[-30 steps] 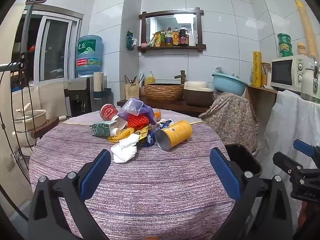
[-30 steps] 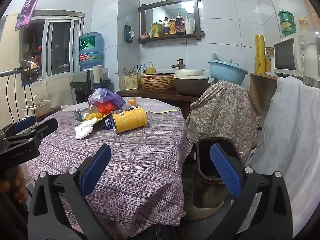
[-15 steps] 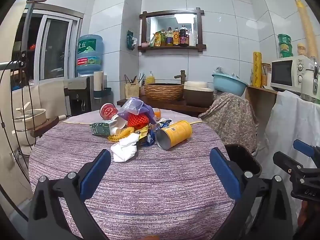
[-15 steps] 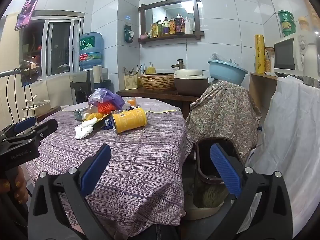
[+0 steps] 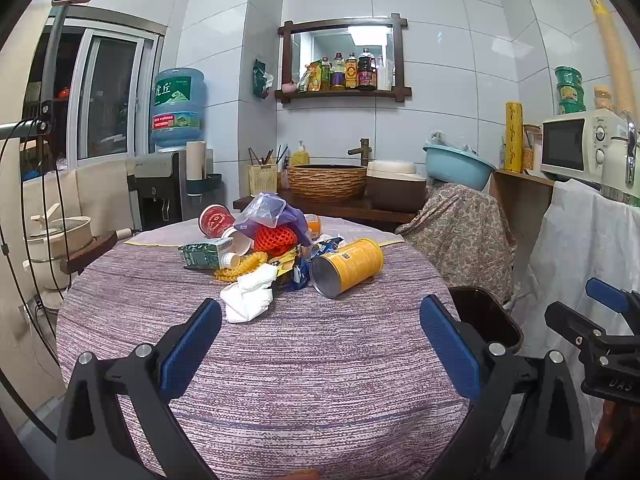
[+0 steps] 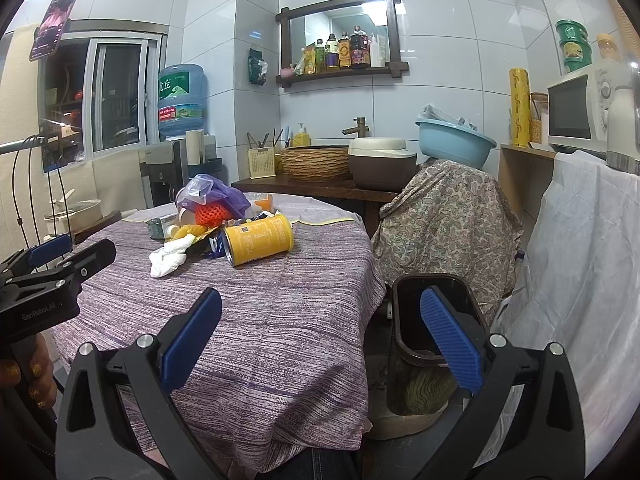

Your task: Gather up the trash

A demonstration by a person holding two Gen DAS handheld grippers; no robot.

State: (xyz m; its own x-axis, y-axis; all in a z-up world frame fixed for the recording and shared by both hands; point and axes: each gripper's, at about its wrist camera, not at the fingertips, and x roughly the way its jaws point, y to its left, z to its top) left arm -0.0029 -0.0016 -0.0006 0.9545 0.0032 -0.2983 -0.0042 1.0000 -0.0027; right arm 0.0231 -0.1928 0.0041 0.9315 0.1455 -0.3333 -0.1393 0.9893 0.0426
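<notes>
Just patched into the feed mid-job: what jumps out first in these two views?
A heap of trash in the middle of the round table grabs the eye, with a yellow can lying on its side at the heap's right edge and a crumpled white tissue at the near edge. A dark bin stands on the floor right of the table. Both the left claw and right claw are open and empty.

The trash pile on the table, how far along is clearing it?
Nothing looks done: the yellow can, white tissue, red net and the other scraps all sit on the table. Nothing is in hand: left gripper and right gripper are open, empty. Everything remains for the bin.
</notes>
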